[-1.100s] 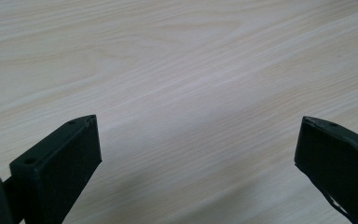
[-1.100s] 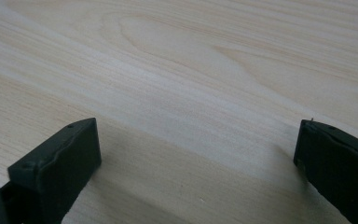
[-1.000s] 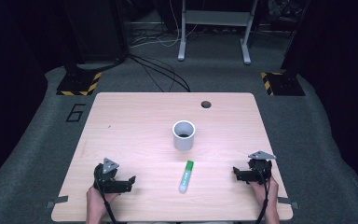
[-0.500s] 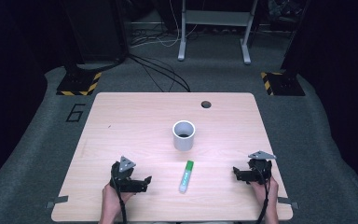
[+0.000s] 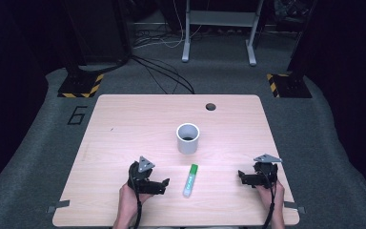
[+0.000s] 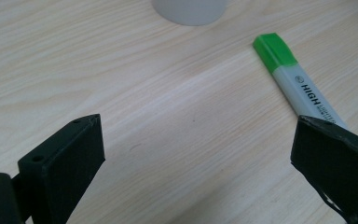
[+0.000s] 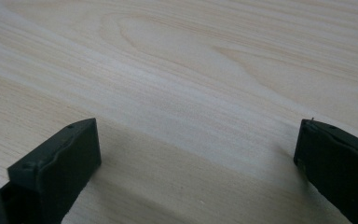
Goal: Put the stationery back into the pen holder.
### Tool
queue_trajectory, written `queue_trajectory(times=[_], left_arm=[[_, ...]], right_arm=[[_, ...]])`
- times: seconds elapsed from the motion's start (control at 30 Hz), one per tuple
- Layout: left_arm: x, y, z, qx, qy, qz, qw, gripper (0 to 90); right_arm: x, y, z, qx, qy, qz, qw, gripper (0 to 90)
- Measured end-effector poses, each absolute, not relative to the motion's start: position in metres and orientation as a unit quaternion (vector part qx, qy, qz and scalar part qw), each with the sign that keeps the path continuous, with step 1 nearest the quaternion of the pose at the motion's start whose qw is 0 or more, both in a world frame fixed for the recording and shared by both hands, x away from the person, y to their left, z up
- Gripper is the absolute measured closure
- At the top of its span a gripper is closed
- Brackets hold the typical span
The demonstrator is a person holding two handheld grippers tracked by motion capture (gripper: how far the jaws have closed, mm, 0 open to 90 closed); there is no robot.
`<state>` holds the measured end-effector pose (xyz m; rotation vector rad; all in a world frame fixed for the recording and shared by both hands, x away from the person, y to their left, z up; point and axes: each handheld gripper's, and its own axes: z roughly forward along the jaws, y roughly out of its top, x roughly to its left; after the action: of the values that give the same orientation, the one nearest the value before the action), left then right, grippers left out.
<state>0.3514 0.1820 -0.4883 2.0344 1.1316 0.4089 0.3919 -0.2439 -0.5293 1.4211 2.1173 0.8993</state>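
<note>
My left gripper [image 5: 164, 183] rests low on the table [image 5: 124, 124] with its jaws spread wide and nothing between them, just left of the green-capped highlighter [image 5: 190, 180]. The highlighter lies flat near the front edge, cap end pointing far, toward the white cup [image 5: 188, 138] in the middle of the table. In the left gripper view my right-hand jaw seems to overlap the highlighter's [image 6: 298, 88] barrel; contact I cannot judge. My right gripper [image 5: 242, 176] sits well apart on the right, jaws released over bare wood.
</note>
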Motion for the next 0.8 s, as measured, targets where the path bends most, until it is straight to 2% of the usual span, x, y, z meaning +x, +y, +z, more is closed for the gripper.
queue_trajectory(times=[0.8], left_arm=[[0.368, 0.128, -0.491, 0.818, 0.411, 0.12, 0.383, 4.3]], right_arm=[[0.392, -0.244, -0.529, 0.511, 0.765, 0.325, 0.218, 0.1]])
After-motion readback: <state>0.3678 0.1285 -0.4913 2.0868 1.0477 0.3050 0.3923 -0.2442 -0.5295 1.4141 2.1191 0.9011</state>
